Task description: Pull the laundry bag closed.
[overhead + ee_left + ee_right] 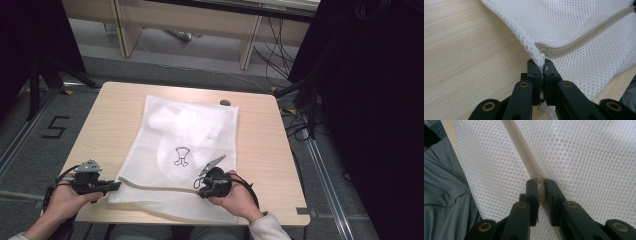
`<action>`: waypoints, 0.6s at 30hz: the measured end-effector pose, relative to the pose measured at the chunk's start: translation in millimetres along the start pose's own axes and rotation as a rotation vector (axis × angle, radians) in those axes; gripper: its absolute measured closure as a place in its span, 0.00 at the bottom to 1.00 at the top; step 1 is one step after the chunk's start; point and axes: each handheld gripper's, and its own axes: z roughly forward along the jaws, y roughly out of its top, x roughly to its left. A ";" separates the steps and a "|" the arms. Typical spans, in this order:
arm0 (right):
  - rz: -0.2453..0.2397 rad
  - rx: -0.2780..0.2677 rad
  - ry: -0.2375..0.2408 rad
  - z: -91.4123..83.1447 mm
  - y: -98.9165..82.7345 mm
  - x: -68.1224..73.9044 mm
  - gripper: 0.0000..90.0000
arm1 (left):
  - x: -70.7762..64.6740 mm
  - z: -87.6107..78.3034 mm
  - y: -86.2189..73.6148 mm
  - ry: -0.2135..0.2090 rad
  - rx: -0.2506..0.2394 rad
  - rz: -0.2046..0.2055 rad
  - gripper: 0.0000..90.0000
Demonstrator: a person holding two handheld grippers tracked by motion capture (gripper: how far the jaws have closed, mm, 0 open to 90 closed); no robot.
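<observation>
High view: left tool [116, 185] pinches mesh bag [187, 135] corner; right tool [198, 184] clamps zipper pull [539, 181].

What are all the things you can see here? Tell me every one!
mesh bag: one, white, flat on the middle of the table, something white inside
zipper: one, beige, along the bag's near edge
table: one, light wood, under the bag
small round thing: one, dark, on the table by the bag's far right corner
left gripper: one, black, shut on the bag's near left corner
right gripper: one, black, shut on the zipper's slider
hands: two, holding the grippers
</observation>
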 end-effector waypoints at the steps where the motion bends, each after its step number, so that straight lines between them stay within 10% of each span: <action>1: 0.005 -0.003 0.003 -0.3 -0.6 -0.1 0.91 | 0.2 0.1 0.1 0.000 0.000 0.004 0.95; 18: 0.007 -0.008 -0.005 -4.4 -5.7 -2.4 0.91 | 0.6 -1.3 0.7 0.009 0.011 -0.003 0.95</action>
